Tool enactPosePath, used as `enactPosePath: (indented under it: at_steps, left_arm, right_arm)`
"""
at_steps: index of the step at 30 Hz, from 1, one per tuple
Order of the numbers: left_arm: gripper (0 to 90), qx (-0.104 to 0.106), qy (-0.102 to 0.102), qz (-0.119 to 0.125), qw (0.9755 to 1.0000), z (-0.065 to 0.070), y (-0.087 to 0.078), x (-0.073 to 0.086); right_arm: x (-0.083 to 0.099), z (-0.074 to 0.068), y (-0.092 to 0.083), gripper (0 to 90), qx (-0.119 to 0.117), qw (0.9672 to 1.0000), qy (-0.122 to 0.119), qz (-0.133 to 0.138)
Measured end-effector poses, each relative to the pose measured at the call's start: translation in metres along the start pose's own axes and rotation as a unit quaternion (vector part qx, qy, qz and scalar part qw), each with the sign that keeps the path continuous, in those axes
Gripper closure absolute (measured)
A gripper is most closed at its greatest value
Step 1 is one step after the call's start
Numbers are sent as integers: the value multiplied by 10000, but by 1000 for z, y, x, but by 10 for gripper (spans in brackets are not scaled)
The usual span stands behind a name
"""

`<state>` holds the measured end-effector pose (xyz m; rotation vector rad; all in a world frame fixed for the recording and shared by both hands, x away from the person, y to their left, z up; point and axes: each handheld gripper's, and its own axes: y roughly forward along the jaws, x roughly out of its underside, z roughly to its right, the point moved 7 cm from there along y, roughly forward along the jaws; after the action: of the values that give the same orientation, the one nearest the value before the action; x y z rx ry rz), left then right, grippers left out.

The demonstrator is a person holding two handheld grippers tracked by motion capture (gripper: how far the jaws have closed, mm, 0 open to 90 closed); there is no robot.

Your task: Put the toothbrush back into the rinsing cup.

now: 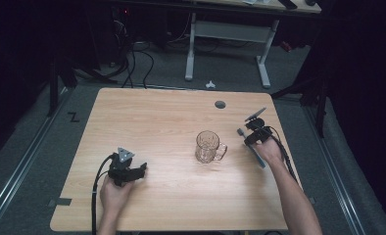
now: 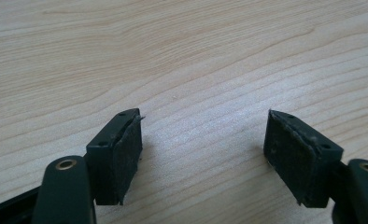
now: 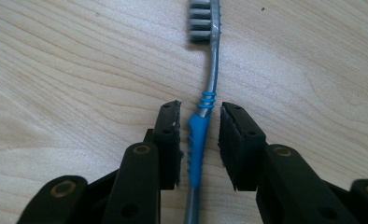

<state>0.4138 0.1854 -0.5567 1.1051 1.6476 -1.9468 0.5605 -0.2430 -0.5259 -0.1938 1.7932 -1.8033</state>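
A grey and blue toothbrush (image 3: pixel 198 140) lies flat on the wooden table (image 1: pixel 156 117) near its right edge, bristle head pointing away from me. My right gripper (image 3: pixel 200 112) is open, its jaws straddling the blue grip of the handle with a narrow gap on each side. In the high view the toothbrush (image 1: pixel 253 151) runs under the right gripper (image 1: pixel 256 131). A clear glass mug (image 1: pixel 208 147) stands upright mid-table, left of that hand. My left gripper (image 1: pixel 139 169) rests low at the front left, and its jaws stand wide open (image 2: pixel 203 126) over bare wood.
A round grey cable hole (image 1: pixel 220 104) sits near the table's far edge. Beyond the table stand a white desk frame (image 1: pixel 228 34) and loose cables (image 1: pixel 132 63) on the floor. Dark stands flank both sides.
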Motion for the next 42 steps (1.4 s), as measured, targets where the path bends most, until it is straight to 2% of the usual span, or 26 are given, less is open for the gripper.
enactPosePath:
  at_steps: [2,11,13,15,18,21,28,30,42]
  left_arm:
    - [282,-22,10,-1,10000,0,0,0]
    - [279,-41,-6,-4,10000,1,0,0]
    - [278,-41,-8,-4,10000,1,0,0]
    - [278,-34,-11,-4,10000,1,0,0]
    - [277,-25,-17,-2,10000,1,0,0]
    - [275,-16,-15,-2,10000,1,0,0]
    - [275,0,-21,-4,10000,0,0,0]
    - [275,4,-24,-3,10000,0,0,0]
    - [275,6,-22,-3,10000,0,0,0]
  right_arm:
    - [-1,0,2,710,65,9999,-26,-105]
    - [-1,1,5,786,-98,9997,151,-154]
    - [-1,2,6,791,-124,9997,137,-144]
    - [-1,3,6,794,-222,9993,262,-138]
    - [0,3,5,795,-229,9992,290,-143]
    - [0,2,5,796,-183,9996,169,-138]
    - [0,-4,-1,795,-206,9997,109,-26]
    - [-2,-6,-5,794,-227,9997,3,96]
    - [-3,-11,-26,794,-330,9984,-69,444]
